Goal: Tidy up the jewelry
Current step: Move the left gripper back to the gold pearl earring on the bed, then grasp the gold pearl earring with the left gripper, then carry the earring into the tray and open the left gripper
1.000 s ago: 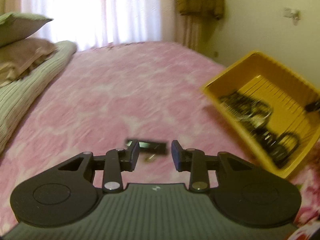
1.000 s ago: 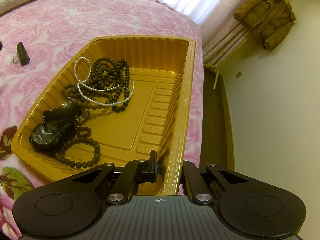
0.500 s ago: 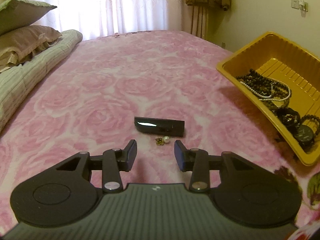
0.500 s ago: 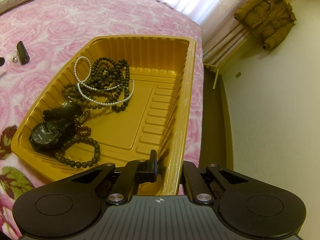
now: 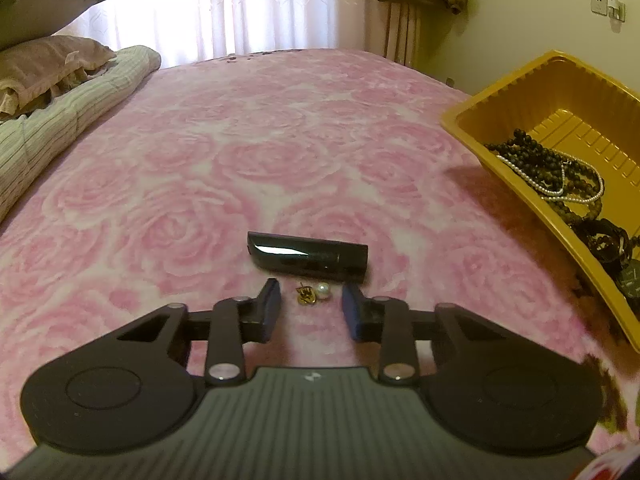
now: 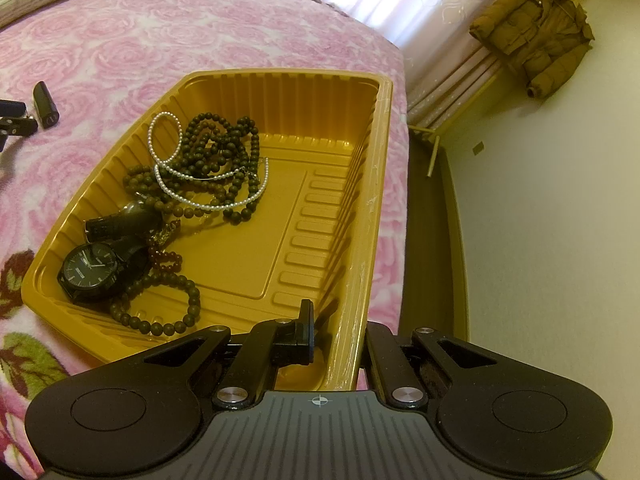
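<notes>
Already in the yellow tray [image 6: 360, 184]: dark wooden bead strands [image 6: 216, 148], a white pearl strand [image 6: 192, 192], a black wristwatch [image 6: 90, 270], a second dark watch-like piece [image 6: 120, 226] lying against it, and a loop of brown beads [image 6: 168, 312] by the near wall; all heaped toward one end, the other end of the tray floor bare. Still out on the pink rose bedspread [image 5: 248, 136]: a small gold-coloured stud with a white pearl earring [image 5: 314, 293], the two touching, and a glossy black oblong case [image 5: 307, 255] just beyond them; tray well apart to the side. Left gripper [image 5: 310, 306] low over the bedspread, fingers [image 5: 269, 312] parted and just lately narrowing, earring pair lying between the tips, pads not yet pressing on anything. Right gripper [image 6: 338, 338] clamped on the near wall of the tray, one finger inside and one outside, steadying it at the bed's edge. Judged state of task: bulk sorted, perhaps two or three small items left; pickup of the earring pair in hand, transfer to tray outstanding. Whether the black case belongs in the tray: cannot be told. Risk noted: tiny pieces on soft pile, easily pressed in or split apart on closing.
</notes>
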A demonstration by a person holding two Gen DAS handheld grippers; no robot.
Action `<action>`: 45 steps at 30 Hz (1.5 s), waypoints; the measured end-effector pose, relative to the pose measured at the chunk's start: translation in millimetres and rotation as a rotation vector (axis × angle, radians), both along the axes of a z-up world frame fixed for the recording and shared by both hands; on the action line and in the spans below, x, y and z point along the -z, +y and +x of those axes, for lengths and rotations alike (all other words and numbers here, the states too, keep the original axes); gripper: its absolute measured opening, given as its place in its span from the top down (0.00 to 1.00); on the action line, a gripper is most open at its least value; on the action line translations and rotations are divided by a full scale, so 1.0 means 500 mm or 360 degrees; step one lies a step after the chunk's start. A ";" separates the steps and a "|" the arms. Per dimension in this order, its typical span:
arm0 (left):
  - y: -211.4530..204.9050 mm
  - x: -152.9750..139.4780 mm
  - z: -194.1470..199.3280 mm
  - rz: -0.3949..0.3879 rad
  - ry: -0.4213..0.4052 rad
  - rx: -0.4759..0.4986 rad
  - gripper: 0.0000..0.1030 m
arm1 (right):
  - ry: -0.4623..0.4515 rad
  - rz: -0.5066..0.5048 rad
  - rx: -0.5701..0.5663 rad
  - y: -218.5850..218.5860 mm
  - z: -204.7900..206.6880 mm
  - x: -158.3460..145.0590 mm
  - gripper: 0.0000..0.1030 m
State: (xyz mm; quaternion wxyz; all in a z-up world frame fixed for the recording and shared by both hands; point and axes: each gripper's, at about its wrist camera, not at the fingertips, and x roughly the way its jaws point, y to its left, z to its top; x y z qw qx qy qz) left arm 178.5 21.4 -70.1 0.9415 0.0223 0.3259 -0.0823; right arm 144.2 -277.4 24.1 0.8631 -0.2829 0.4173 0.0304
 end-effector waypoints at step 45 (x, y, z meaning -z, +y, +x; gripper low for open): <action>-0.091 -0.107 -0.101 -0.0084 -0.0102 0.0279 0.86 | 0.0000 -0.0005 -0.0001 0.000 0.001 0.001 0.94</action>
